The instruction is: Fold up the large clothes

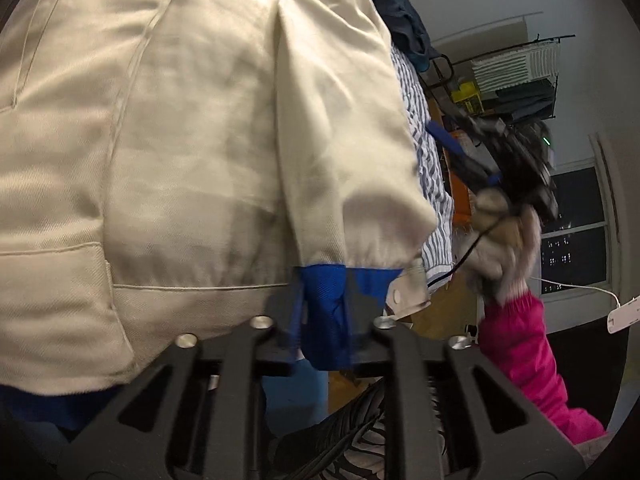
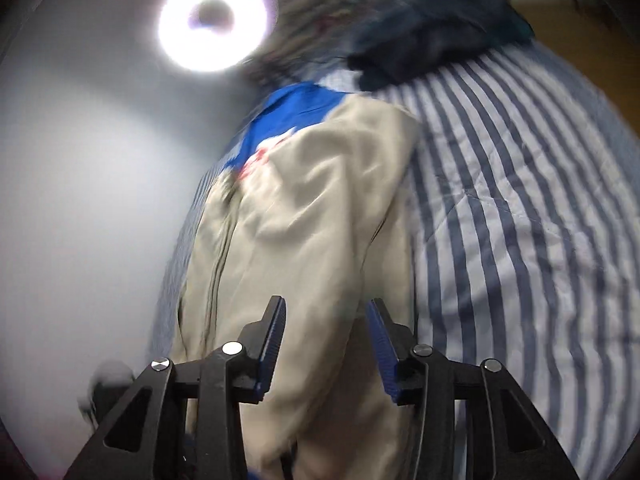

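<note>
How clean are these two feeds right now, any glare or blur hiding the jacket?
Left wrist view: cream jacket is sharp and evenly lit; the right tool and gloved hand are motion-smeared. Right wrist view: ceiling ring light blows out into glare, the jacket and dark clothes pile are blurred, and the striped bedding bulges from the fisheye.

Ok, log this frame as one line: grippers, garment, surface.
left gripper: shut on blue cuff | right gripper: open, over cream jacket | surface: striped bedding

Ring ceiling light [image 2: 213, 20] glows on grey ceiling; dark window [image 1: 576, 232]; wire shelf [image 1: 516, 76].
</note>
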{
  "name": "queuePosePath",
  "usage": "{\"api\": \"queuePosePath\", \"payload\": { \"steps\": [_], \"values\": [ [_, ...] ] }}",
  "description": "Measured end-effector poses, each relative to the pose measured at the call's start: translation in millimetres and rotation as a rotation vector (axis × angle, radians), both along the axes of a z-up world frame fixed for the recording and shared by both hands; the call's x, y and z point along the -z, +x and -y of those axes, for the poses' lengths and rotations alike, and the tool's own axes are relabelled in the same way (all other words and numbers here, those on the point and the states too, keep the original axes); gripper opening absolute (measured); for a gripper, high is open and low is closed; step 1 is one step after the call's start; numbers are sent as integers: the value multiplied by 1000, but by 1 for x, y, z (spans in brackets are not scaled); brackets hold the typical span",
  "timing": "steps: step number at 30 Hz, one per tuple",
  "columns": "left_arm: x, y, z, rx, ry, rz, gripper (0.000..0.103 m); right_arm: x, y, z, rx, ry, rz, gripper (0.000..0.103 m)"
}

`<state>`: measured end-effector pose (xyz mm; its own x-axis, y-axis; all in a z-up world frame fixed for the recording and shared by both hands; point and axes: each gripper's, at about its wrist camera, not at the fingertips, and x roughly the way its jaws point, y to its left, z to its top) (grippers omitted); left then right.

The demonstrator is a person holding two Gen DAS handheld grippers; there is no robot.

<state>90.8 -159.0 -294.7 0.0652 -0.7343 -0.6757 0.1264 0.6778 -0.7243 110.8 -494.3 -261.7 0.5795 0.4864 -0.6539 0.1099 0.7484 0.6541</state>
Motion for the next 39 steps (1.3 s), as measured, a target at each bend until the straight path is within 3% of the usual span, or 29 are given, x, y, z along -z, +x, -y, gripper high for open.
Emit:
{"api": "queuePosePath", "payload": {
  "steps": [9,10,12,14,19,20,23,25,29,34,37,39],
  "values": [
    [1,1,-14,-38,21,-1,9,52,87,22,117,83,-99,42],
    [1,0,-15,-38,20,-3,9,56,93,25,130,94,-101,38],
    [-2,-2,-18,-36,26,2,8,59,102,29,139,101,-107,17],
    [-6,-2,-16,-33,43,10,7,56,109,28,129,40,-123,4],
    [-20,-6,-14,-21,34,27,6,22,128,24,95,-216,-110,2],
    [-19,-6,-12,-10,47,32,6,16,130,23,94,-251,-105,5],
    [-10,-7,-9,-2,48,-3,6,6,125,21,88,-281,-135,33],
    [-8,-7,-9,-6,57,-7,7,-4,106,21,77,-256,-115,33],
    [-9,-7,-14,3,70,-6,39,-14,47,3,-11,-206,-111,35],
    [-17,-4,-25,24,47,23,39,0,-43,-41,-144,-87,-135,40],
    [-15,2,-28,34,5,19,39,12,-84,-65,-212,16,-131,50],
    [-12,7,-26,43,-11,12,39,15,-102,-82,-263,42,-106,61]
  ]
}}
